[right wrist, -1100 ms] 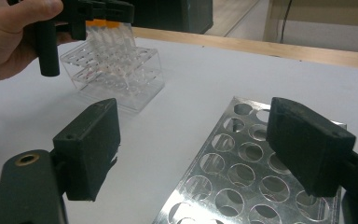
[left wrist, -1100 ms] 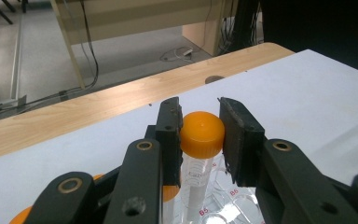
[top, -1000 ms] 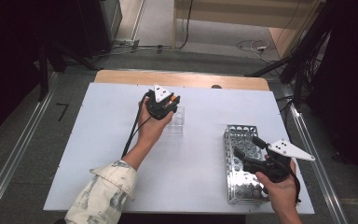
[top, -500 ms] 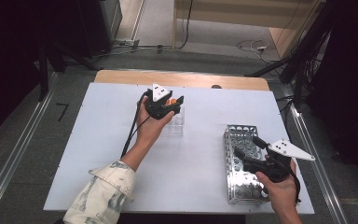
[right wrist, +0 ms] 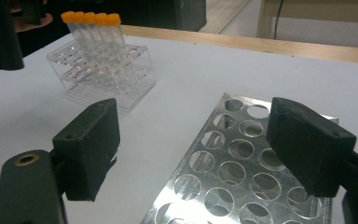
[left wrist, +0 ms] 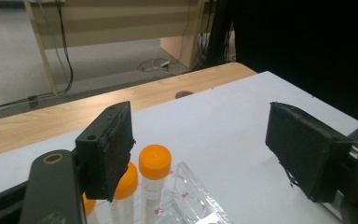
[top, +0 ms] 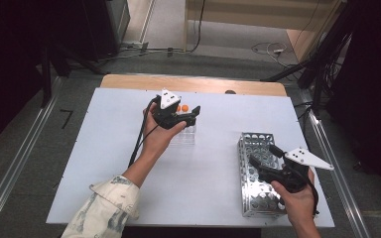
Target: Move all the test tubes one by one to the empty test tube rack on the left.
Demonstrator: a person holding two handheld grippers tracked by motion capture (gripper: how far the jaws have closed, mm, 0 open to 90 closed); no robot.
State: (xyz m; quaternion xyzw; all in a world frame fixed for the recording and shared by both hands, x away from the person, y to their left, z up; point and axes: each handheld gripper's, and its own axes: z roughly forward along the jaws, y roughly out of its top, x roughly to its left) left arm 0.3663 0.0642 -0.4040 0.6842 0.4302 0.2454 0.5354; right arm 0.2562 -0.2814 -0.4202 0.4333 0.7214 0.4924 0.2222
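— What does the left gripper [top: 192, 115] look like?
— Black body, a grey three-cornered plate on top, a black cable trailing from it. Its two jaws are blocky black pads, one with a small screw hole, and a brass-ringed hole sits in the arm below it.
— And the right gripper [top: 262, 155]?
— The same build — black, grey plate with small dark dots, brass-ringed pivot hole (seen in its own view).
— Clothing?
— A pale sleeve [top: 105, 207] with a faint blue-grey pattern, cuff turned back, on the left arm.
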